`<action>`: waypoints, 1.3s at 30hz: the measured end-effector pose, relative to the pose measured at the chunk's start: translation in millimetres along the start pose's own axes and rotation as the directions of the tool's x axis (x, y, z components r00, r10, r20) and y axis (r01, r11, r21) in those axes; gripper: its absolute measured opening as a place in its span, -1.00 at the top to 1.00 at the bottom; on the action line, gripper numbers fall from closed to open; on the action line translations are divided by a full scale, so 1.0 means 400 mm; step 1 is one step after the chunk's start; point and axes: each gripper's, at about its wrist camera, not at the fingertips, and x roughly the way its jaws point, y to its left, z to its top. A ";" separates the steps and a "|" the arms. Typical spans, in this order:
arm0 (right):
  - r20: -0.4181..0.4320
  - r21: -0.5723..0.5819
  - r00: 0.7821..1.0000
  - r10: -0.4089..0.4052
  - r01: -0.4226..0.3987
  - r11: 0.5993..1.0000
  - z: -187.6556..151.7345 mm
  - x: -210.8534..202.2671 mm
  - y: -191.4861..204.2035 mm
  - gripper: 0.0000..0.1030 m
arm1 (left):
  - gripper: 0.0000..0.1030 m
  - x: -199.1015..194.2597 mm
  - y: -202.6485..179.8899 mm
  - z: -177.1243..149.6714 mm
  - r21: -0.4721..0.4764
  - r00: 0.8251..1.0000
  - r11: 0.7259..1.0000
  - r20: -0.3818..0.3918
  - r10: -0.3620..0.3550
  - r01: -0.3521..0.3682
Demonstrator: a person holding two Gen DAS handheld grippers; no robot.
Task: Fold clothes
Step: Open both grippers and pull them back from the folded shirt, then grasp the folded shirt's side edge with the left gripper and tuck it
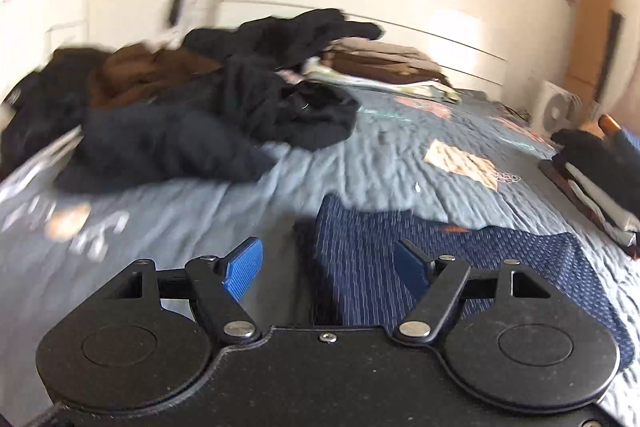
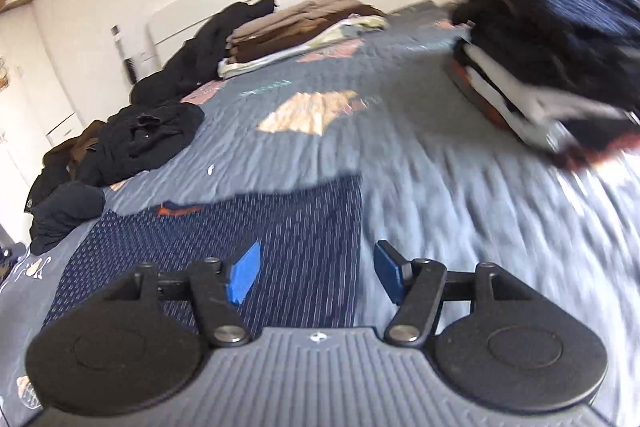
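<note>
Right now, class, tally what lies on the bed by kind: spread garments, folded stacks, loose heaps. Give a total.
Spread blue patterned garment: 1
Folded stacks, one by the headboard, one at the right edge: 2
Loose dark heap: 1
Total: 4

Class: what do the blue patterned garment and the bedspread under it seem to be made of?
Blue patterned garment: looks like thin woven cloth, matt; it lies flat with a crisp edge. Bedspread: apparently quilted fabric, matt grey; puckered stitched ripples and printed patches.

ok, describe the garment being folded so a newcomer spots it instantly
On the grey quilted bed, look at the near edge, just ahead of both grippers. The navy garment lies flat there, with fine white dashes and an orange neck label, unlike the plain black heaps farther back.
</note>
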 end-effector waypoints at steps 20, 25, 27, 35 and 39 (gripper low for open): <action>-0.044 -0.227 0.998 0.041 -0.050 0.973 -0.136 -0.065 0.184 -0.48 | 0.40 -0.043 0.023 -0.166 0.188 0.991 0.982 -0.129 0.046 -0.021; -0.069 -0.173 0.994 0.081 -0.092 0.981 -0.141 -0.043 0.185 -0.50 | 0.40 -0.032 0.023 -0.183 0.204 0.990 0.978 -0.141 -0.006 0.035; -0.080 -0.175 0.993 0.090 -0.103 0.979 -0.147 -0.033 0.190 -0.51 | 0.40 -0.025 0.017 -0.190 0.222 0.989 0.974 -0.144 -0.017 0.049; -0.104 -0.168 0.990 0.095 -0.111 0.980 -0.161 -0.015 0.197 -0.52 | 0.40 0.005 0.010 -0.194 0.208 0.987 0.976 -0.160 -0.035 0.068; -0.113 -0.171 0.989 0.100 -0.118 0.978 -0.168 -0.013 0.205 -0.53 | 0.40 0.015 0.003 -0.197 0.207 0.985 0.975 -0.170 -0.043 0.078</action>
